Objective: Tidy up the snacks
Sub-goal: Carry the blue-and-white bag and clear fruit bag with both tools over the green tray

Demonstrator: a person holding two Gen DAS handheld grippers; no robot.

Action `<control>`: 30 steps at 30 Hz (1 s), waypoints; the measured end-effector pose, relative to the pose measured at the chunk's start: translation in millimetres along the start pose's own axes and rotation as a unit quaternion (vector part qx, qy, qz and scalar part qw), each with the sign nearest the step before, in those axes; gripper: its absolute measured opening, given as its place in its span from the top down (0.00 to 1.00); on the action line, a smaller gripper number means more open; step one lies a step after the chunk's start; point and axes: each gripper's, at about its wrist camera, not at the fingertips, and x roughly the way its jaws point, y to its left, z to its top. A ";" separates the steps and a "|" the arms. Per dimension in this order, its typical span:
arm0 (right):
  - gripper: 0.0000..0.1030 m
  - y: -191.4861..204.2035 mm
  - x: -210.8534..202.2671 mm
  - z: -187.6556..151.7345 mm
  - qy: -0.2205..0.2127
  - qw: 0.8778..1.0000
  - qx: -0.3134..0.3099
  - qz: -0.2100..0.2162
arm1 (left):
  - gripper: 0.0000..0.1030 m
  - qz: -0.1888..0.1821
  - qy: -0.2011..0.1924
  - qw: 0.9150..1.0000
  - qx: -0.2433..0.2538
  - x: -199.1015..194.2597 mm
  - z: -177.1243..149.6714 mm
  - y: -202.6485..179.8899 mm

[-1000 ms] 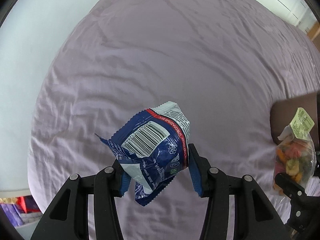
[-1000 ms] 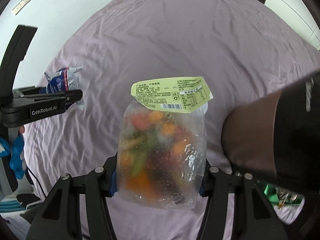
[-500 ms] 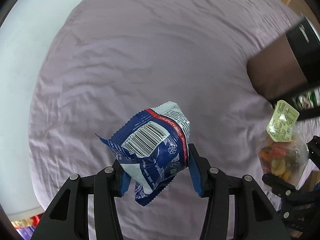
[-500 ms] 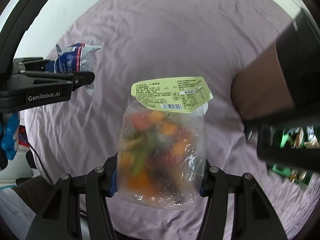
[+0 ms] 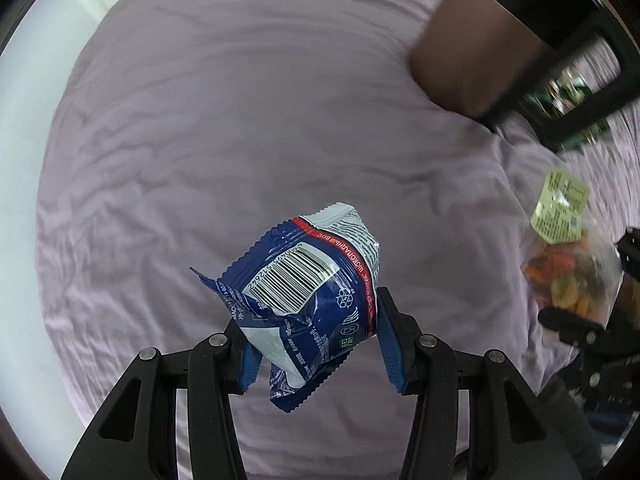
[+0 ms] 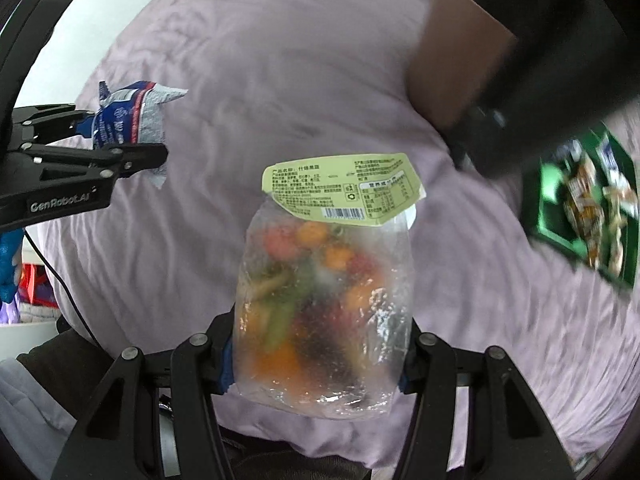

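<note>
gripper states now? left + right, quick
Left hand-held gripper: shut on blue packet.
Right hand-held gripper: shut on clear bag.

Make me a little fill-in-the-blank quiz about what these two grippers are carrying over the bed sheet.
1. The left gripper is shut on a crinkled snack packet whose main colour is ____.
2. The right gripper holds a clear bag of mixed dried fruit topped by a pale ____ label.
3. Both snacks hang above a wrinkled ____ bed sheet.
4. The printed stripes on the blue packet's white patch are a ____.

Missing words: blue; green; lilac; barcode
</note>
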 end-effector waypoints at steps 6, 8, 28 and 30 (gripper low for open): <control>0.19 -33.6 -5.5 -23.1 -0.007 0.998 0.057 -0.005 | 0.57 -0.009 0.000 0.998 0.064 2.7 -3.9 -45.7; 0.19 -44.2 -8.6 -30.0 -0.011 0.997 0.072 -0.008 | 0.57 -0.015 0.001 0.996 0.086 2.9 -4.9 -62.2; 0.19 -165.8 -52.1 -91.1 -0.059 0.972 0.224 -0.045 | 0.57 -0.067 -0.010 0.971 0.229 -9.6 2.2 -190.5; 0.19 -177.4 -55.2 -94.6 -0.064 0.968 0.237 -0.048 | 0.57 -0.072 -0.011 0.969 0.237 -10.9 5.3 -200.1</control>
